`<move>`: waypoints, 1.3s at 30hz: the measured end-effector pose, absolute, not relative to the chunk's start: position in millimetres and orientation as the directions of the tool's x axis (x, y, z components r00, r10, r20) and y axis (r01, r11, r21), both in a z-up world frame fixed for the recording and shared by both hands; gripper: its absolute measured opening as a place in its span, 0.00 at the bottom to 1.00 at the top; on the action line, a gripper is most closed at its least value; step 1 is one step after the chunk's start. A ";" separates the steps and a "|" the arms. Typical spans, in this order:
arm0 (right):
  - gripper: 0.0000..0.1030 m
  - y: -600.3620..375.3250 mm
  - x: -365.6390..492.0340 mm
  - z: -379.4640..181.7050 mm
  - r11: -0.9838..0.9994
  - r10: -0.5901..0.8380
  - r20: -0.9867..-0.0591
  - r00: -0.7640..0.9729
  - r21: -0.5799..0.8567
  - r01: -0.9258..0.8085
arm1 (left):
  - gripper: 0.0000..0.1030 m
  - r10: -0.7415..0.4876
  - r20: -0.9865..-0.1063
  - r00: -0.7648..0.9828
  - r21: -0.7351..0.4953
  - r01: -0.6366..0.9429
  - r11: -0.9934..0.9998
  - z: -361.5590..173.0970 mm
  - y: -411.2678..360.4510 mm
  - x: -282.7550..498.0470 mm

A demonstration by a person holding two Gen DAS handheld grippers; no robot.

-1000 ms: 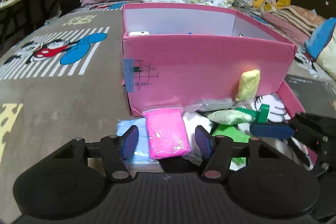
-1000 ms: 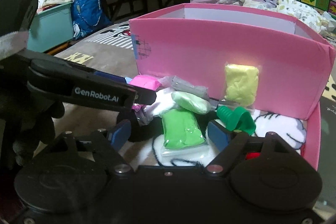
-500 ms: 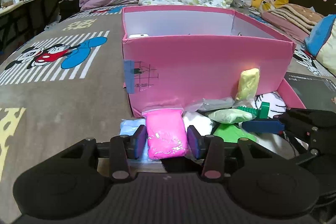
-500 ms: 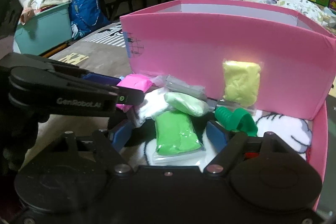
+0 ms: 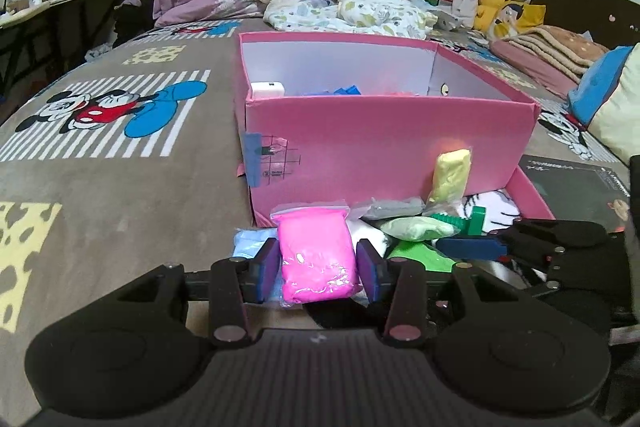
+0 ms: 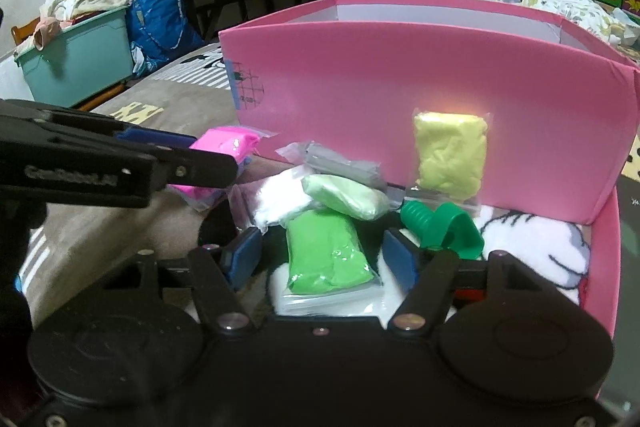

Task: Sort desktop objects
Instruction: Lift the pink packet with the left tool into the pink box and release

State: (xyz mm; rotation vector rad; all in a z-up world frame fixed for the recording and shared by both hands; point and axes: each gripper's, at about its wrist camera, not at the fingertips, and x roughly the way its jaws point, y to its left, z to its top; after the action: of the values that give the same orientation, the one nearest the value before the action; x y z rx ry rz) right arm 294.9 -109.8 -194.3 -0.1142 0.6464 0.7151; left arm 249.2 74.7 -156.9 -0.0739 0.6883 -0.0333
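My left gripper is shut on a bright pink clay bag, held just above the bedspread in front of the pink box. In the right wrist view that gripper comes in from the left with the pink bag in it. My right gripper straddles a green clay bag. Its jaws are closing, and the pads stand a little off the bag. A yellow clay bag leans on the box wall. Pale green, white and grey bags lie in the pile.
A light blue bag lies below the pink one. A green plastic piece sits beside my right pad. The box holds a white charger. A dark mat lies at the right, and a teal bin stands far left.
The left jaws have shut on the pink bag and raised it slightly. The right jaws have narrowed around the green bag.
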 end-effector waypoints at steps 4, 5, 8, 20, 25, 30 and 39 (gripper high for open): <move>0.61 -111.6 296.3 -194.1 0.762 0.570 -0.592 0.570 0.121 -0.637 | 0.39 -0.060 -0.627 0.777 -0.095 0.000 0.995 -146.3 76.2 244.1; 0.60 -112.0 296.7 -194.5 0.762 0.568 -0.595 0.569 0.120 -0.636 | 0.39 -0.066 -0.624 0.779 -0.105 0.000 0.994 -142.9 76.7 243.5; 0.58 -112.6 297.4 -196.7 0.762 0.564 -0.603 0.565 0.116 -0.637 | 0.39 -0.074 -0.611 0.788 -0.118 0.001 0.993 -131.2 75.1 241.0; 0.52 -114.3 299.7 -197.2 0.768 0.556 -0.615 0.559 0.123 -0.628 | 0.40 -0.076 -0.569 0.819 -0.075 0.041 0.996 -75.3 68.0 265.8; 0.52 -113.7 298.4 -197.7 0.769 0.550 -0.619 0.560 0.116 -0.628 | 0.40 -0.071 -0.573 0.817 -0.073 0.035 0.997 -59.4 72.6 297.1; 0.52 -109.7 297.9 -196.8 0.768 0.536 -0.625 0.567 0.082 -0.636 | 0.40 -0.069 -0.608 0.791 -0.091 0.017 0.996 -59.6 77.5 336.1; 0.52 -110.6 299.7 -197.8 0.771 0.530 -0.633 0.564 0.083 -0.632 | 0.40 -0.044 -0.678 0.734 -0.088 -0.021 0.996 -76.2 79.3 393.5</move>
State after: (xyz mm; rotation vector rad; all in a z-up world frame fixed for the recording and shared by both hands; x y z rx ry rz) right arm 299.7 -110.6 -197.8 -0.1596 0.6882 0.6869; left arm 393.5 79.3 -76.2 -0.0921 0.7473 -0.0127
